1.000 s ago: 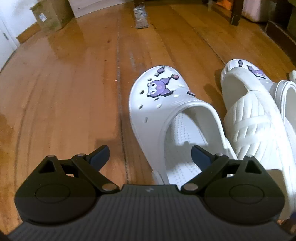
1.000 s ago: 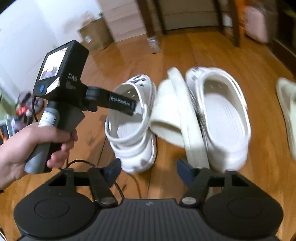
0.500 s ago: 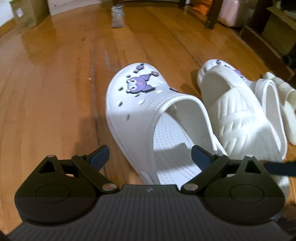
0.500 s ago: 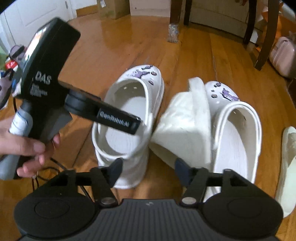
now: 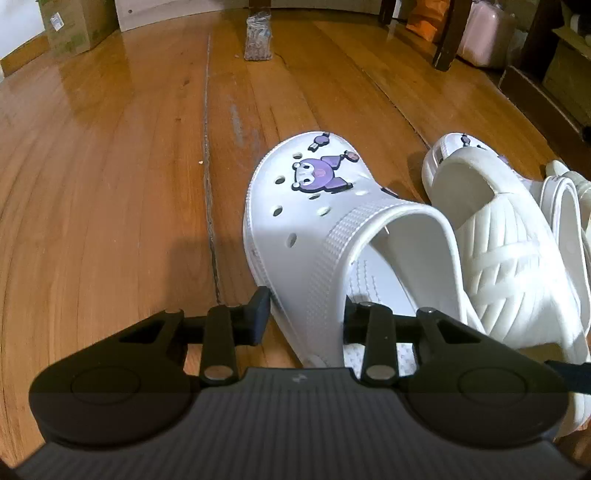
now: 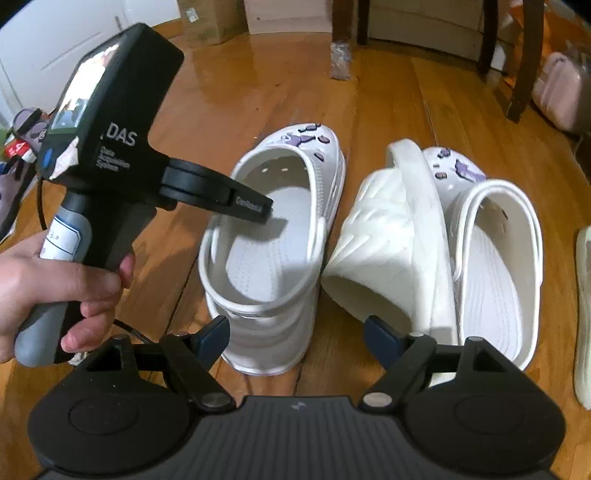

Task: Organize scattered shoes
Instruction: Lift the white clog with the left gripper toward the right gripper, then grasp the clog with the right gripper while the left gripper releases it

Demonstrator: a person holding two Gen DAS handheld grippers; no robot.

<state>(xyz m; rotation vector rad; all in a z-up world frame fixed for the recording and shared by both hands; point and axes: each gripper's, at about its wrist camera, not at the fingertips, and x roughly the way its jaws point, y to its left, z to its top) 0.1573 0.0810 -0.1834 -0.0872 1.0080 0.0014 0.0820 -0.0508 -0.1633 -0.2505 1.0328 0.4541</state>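
Wood plank floor [image 5: 122,192], glossy, long seams running away from the cameras; wide bare stretch to the left of the shoes in the left wrist view, furniture legs [image 5: 448,33] and a cardboard box [image 5: 72,26] only at the far edge. Left clog [image 5: 314,221] sits near the middle of the floor, white moulded foam, rounded toe with vent holes and a purple cartoon charm [image 5: 317,177], ribbed collar strap. Left gripper [image 5: 304,317] straddles the clog's left side wall, one finger outside, one inside the opening; jaws closing, pads at or against the wall (contact looks made on the outer pad). Just beside the clog on its right, a white slide [image 5: 506,251] with a woven-relief band, tipped on edge and leaning on the second clog [image 6: 495,266]. A narrow strip of floor shows between left clog and slide in the right wrist view. Right gripper [image 6: 295,334] hangs above the floor behind the left clog's heel, jaws opening, nothing clamped between them. A hand [image 6: 48,291] grips the grey handle of the left tool. A pale sandal [image 6: 585,314] lies at the right edge, apart from the second clog.
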